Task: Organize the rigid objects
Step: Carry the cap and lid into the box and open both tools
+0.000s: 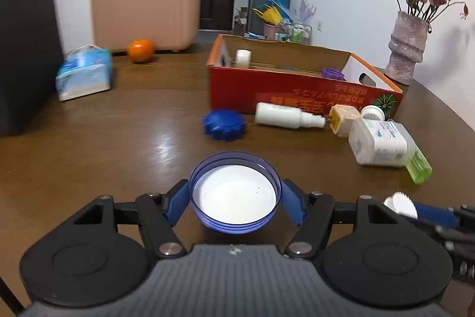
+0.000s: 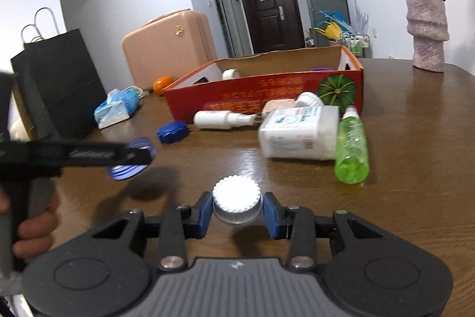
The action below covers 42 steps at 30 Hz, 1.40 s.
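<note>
The left gripper [image 1: 234, 205] pinches a wide blue lid [image 1: 234, 196], white inside facing up, its jaws pressed against the rim on both sides above the table [image 1: 118, 144]. The right gripper [image 2: 237, 211] pinches a ribbed white cap [image 2: 237, 202], jaws closed on its sides. Ahead stands the red cardboard box [image 1: 297, 91], open-topped, with a small white cap [image 1: 243, 58] and a purple lid [image 1: 332, 73] already inside. Just in front of it lie a dark blue lid [image 1: 224, 124], a white spray bottle [image 1: 286, 115], a white pill bottle [image 1: 380, 143] and a green bottle [image 1: 418, 165]. The wide lid is held only at two points on a thin, smooth rim, so a tilt could let it pivot or slip out. Carried low, either piece might clip the box's near wall or knock the bottles lying before it.
</note>
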### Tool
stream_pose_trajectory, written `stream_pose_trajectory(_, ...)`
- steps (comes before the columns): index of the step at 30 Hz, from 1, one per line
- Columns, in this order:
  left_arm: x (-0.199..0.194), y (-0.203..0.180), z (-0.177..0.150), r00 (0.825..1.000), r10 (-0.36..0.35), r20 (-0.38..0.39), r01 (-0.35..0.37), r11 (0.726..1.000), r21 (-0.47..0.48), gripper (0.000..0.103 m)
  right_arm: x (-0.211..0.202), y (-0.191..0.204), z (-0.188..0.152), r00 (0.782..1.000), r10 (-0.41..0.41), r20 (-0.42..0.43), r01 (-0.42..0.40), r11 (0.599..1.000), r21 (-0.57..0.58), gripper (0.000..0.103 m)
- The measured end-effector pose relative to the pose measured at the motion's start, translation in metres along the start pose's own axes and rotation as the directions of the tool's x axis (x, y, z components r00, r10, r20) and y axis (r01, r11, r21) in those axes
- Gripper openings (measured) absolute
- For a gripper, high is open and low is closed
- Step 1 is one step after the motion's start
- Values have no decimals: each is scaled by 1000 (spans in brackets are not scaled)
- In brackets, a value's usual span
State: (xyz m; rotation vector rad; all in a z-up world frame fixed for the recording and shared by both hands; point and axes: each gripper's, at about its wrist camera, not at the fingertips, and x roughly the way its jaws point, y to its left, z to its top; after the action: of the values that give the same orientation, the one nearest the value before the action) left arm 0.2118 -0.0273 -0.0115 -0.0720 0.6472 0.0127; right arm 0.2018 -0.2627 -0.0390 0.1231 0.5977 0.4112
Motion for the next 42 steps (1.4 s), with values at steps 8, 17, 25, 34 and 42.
stream_pose_trajectory(8,-59,27,-15,997,-19,81,21,1000,-20,67,-35,43,-1,997,6,74,-1,998,-66,36)
stream_pose_trajectory(17,-86,32,-29,989,-64,130,65,998,-4,67,-56,45,-5,992,-65,109,72,996,-59,36)
stream_pose_trajectory(25,-66,40,-21,992,-56,111,56,998,-4,67,-45,25,10,985,-126,119,131,991,-39,36)
stream_pose_trajectory(34,-14,40,52,982,-99,163,95,995,31,67,-10,5,77,980,-102,173,114,991,-64,36)
stream_pose_trajectory(42,60,25,134,970,-201,139,193,979,65,67,48,-13,159,984,-69,166,90,988,-124,36)
